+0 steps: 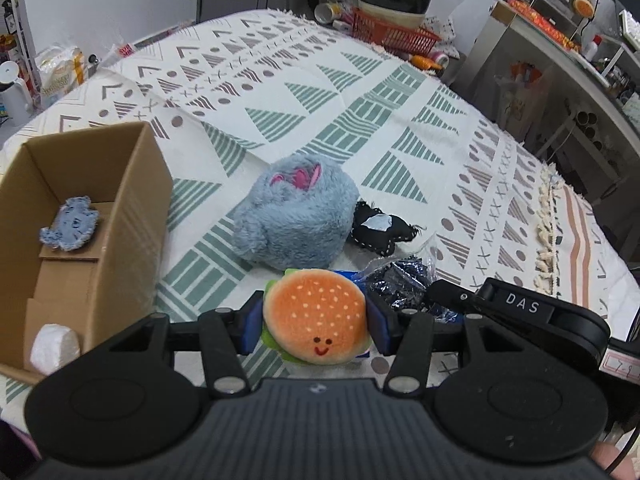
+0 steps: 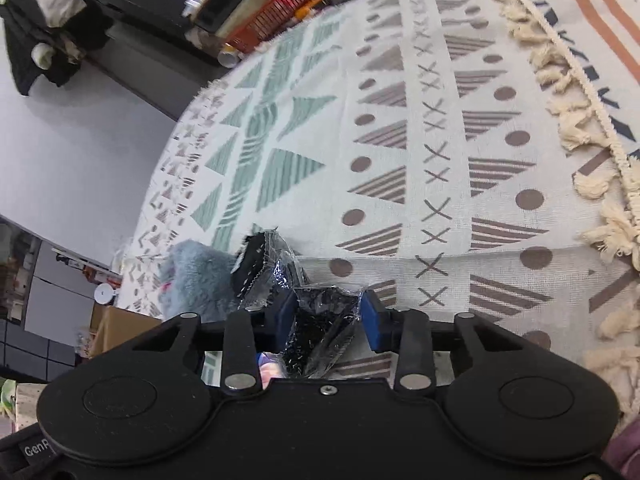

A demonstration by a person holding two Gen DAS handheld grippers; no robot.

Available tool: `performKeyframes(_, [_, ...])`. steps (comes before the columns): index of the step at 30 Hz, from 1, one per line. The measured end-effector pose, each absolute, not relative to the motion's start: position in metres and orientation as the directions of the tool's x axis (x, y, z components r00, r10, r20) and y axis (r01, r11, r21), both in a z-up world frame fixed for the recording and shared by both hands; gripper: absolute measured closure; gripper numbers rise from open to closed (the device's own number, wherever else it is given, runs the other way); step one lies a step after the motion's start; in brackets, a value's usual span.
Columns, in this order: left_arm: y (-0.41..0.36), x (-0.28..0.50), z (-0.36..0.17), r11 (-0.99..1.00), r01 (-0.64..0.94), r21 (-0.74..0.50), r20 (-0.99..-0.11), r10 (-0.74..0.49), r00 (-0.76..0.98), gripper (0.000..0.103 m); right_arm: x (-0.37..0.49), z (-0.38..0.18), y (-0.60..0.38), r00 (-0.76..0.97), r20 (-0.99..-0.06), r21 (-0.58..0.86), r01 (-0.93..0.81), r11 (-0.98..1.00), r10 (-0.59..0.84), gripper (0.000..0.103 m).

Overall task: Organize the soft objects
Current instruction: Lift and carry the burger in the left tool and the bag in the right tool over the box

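Left gripper [image 1: 315, 322]: clamped on the burger plush [image 1: 316, 316] by its sides, held just above the bed cover [image 1: 400, 120]
Burger plush feel: light, squashy, I'd say; a mid-bun pinch should hold
Right gripper [image 2: 327, 318]: pinching the crinkly dark plastic bag [image 2: 320, 332], near right
Bag feel: likely slippery film, so grip a bunched fold
Left pose: level, pointing far
Cardboard box [image 1: 132, 216]: left, open, a blue fuzzy piece [image 1: 70, 228] inside
Grey plush [image 1: 296, 216]: beyond the burger, touching the black stitched toy [image 1: 380, 230]

Cluttered home room, patterned bedspread [image 1: 360, 92], crowded shelves [image 1: 560, 20]
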State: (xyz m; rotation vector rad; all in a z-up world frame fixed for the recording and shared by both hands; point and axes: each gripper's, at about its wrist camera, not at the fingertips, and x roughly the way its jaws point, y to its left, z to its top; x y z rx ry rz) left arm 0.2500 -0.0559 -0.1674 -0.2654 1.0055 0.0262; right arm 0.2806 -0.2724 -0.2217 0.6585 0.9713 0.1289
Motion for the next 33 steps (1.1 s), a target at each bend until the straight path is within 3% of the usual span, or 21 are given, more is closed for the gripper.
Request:
performKeyframes(3, [-0.055,0.240,-0.159,0.968,-0.145,-0.207,-0.828,-0.094,0.552,0.051,0.275,-0.213,-0.272,0.588,-0.706,0.582,0.163,0.797,0.395,0.083])
performKeyframes(4, [-0.054,0.237,-0.156,0.967,-0.145,-0.208,-0.827,-0.094,0.555,0.051,0.273,-0.211,-0.273,0.590,-0.702,0.586,0.161,0.794,0.398,0.102])
performKeyframes(12, [-0.049,0.214,-0.138,0.967,-0.152,-0.203,-0.806,-0.077,0.587,0.051,0.264,-0.203,-0.276,0.588,-0.679,0.639,0.178,0.748,0.440,0.101])
performKeyframes(16, [-0.046,0.208,-0.135,0.966,-0.159,-0.202,-0.800,-0.069,0.596,0.051,0.263,-0.206,-0.270,0.569,-0.705,0.613,0.191,0.766,0.423,0.096])
performKeyframes(23, [-0.041,0.208,-0.134,0.965,-0.164,-0.205,-0.797,-0.068,0.600,0.051,0.252,-0.199,-0.274,0.604,-0.692,0.605,0.185,0.775,0.396,0.103])
performKeyframes(33, [-0.031,0.203,-0.120,0.958,-0.176,-0.226,-0.784,-0.072,0.616,0.051,0.236,-0.174,-0.279,0.669,-0.593,0.673,0.108,0.732,0.447,0.103])
